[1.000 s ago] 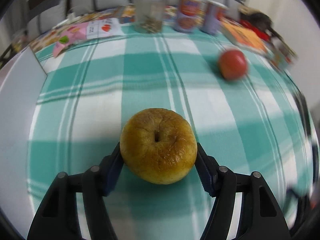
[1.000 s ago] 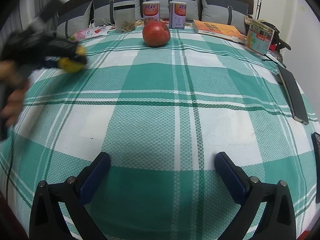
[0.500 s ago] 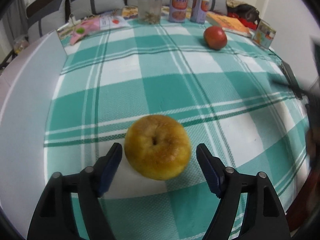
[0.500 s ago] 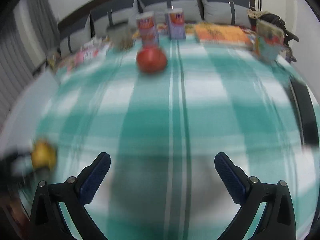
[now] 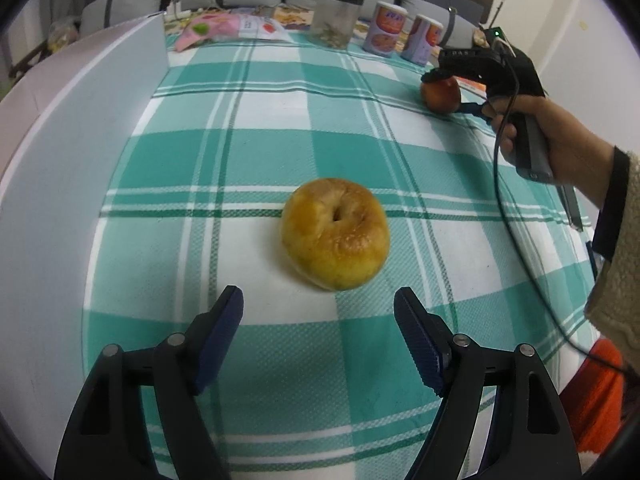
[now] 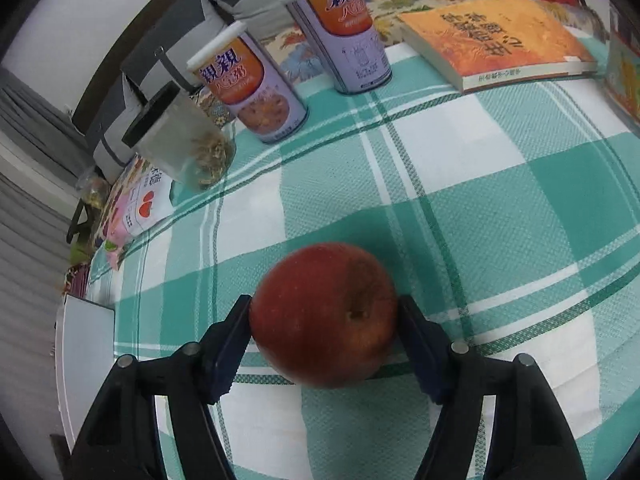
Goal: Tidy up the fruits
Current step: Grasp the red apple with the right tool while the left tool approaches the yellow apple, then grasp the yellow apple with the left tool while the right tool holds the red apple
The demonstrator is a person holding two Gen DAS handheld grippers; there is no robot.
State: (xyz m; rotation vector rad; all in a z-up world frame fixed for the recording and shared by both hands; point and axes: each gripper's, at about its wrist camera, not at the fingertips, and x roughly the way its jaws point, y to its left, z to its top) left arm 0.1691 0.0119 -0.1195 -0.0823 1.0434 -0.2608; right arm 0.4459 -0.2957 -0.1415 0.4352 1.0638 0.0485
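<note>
A yellow-brown, wrinkled apple rests on the green-and-white checked cloth, just ahead of my left gripper. That gripper is open, with nothing between its blue pads. A red apple sits between the pads of my right gripper. Its jaws are closing, and both pads touch the apple's sides. In the left wrist view the same red apple shows far right, with a person's hand holding the right gripper over it.
A white board runs along the cloth's left edge. At the back stand a glass jar, two purple cans, an orange book and a pink snack packet. Grey cushions lie behind them.
My left gripper let go of the yellow apple and drew back from it. My right gripper swept across the cloth to the red apple and closed around it.
</note>
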